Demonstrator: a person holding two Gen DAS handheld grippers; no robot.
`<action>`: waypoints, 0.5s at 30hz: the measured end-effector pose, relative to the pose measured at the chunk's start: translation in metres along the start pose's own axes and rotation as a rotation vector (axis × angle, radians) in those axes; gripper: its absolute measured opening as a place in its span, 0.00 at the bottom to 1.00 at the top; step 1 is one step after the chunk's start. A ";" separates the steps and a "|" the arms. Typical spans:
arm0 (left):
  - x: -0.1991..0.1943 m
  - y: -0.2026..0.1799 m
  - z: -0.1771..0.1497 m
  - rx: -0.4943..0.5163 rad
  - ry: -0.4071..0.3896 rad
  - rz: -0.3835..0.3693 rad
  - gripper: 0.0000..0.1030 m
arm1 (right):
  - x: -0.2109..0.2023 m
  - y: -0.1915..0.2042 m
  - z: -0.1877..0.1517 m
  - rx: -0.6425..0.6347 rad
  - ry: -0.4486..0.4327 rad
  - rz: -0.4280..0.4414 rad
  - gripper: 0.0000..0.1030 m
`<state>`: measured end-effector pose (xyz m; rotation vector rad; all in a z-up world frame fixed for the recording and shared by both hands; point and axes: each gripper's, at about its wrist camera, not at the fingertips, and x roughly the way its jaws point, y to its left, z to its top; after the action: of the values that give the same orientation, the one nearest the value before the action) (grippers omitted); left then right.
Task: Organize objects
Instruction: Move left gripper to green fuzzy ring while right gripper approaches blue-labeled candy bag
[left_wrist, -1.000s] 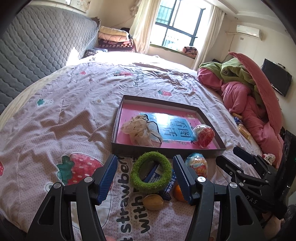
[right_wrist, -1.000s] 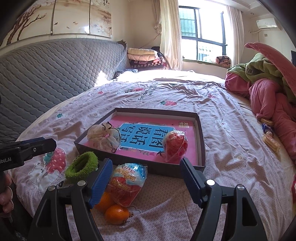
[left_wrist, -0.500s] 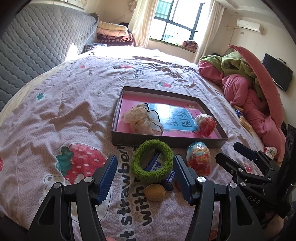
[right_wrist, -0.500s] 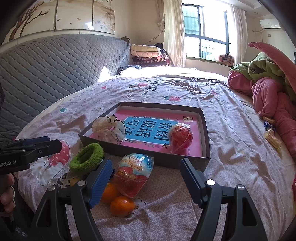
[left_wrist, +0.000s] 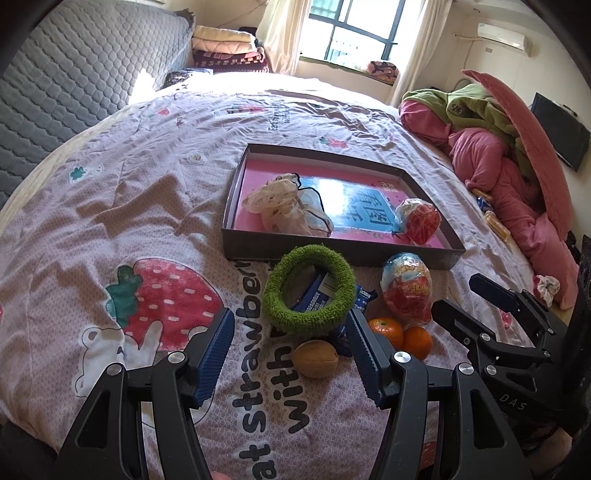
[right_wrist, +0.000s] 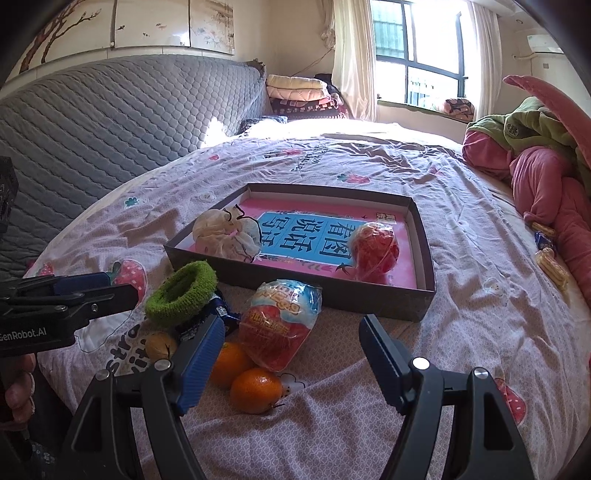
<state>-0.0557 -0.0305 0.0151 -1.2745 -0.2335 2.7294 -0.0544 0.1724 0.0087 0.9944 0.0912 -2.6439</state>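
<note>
Loose objects sit clustered on the bed, just short of the tray. Tray already holds a cloth pouch and a red net ball; probably the sorted lot, so the tray reads as the collection point.

Left hand-held gripper: jaws wide apart, nothing held. Green ring lies straight ahead beyond the tips, resting on a blue packet; walnut lies between the jaws, untouched. Aim suggests the ring or walnut is its next pick.

Right hand-held gripper: also open and empty. Snack bag lies ahead between the jaws, propped on two oranges near its left finger. Likely lined up for the bag.

Both point down at the pile, each over its own side, so their paths need not cross.
</note>
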 end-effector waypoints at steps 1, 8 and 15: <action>0.001 0.000 -0.001 0.001 0.006 0.001 0.62 | 0.001 0.000 -0.001 0.000 0.006 0.004 0.73; 0.006 -0.001 -0.004 0.001 0.029 -0.004 0.62 | 0.006 0.005 -0.006 -0.009 0.037 0.012 0.73; 0.009 0.002 -0.005 -0.010 0.039 -0.009 0.62 | 0.009 0.005 -0.009 0.002 0.051 0.010 0.73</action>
<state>-0.0577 -0.0304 0.0043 -1.3249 -0.2486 2.6957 -0.0540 0.1671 -0.0036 1.0602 0.0954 -2.6103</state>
